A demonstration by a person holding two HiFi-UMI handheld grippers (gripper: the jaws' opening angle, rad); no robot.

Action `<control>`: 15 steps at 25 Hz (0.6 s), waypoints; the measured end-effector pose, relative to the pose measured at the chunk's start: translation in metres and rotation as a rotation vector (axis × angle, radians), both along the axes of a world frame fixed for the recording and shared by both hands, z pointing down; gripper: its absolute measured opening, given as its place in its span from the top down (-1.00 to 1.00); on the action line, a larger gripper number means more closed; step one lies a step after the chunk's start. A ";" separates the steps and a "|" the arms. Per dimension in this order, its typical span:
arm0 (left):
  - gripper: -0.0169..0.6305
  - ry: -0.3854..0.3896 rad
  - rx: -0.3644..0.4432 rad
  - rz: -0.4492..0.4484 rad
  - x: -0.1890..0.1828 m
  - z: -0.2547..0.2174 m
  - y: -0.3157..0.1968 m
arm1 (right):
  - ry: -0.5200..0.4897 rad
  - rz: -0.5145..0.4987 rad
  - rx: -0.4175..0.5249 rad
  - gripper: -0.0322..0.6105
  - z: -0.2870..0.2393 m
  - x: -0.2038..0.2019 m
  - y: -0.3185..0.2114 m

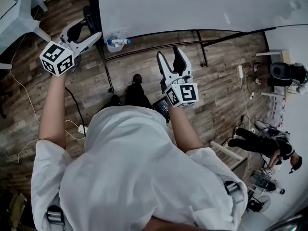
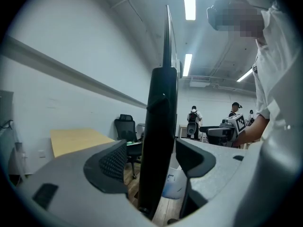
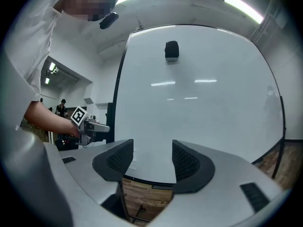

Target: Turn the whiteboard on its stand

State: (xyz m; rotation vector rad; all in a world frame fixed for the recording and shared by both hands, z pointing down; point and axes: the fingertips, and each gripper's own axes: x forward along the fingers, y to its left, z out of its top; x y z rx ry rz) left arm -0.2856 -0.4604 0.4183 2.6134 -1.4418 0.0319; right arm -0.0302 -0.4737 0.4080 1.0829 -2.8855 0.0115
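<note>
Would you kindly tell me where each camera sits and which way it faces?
Head view: on the person's head, looking down at whiteboard and floor; shows both arms, left claw, right claw.
Left gripper view: on left claw, facing the whiteboard's edge between its jaws; torso at right.
Right gripper view: on right claw, facing the whiteboard's face; jaws apart, empty.
Shared: each gripper view shows the other claw.

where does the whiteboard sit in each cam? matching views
Head view: the large white rectangular whiteboard spans the top.
Left gripper view: the whiteboard stands edge-on at centre, between the jaws.
Right gripper view: the whiteboard fills the centre, white face on.
Shared landmark: the left gripper at the board's left edge, upper left in head view, left in right gripper view.
</note>
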 end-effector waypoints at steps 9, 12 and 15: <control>0.01 -0.020 0.026 0.023 0.012 -0.007 -0.017 | 0.007 -0.041 -0.022 0.12 0.009 -0.010 -0.016; 0.04 -0.023 0.033 0.032 0.013 -0.006 -0.019 | 0.005 -0.044 -0.014 0.12 0.008 -0.014 -0.022; 0.14 -0.027 0.036 0.045 0.016 -0.005 -0.018 | 0.005 -0.037 -0.015 0.14 0.010 -0.010 -0.024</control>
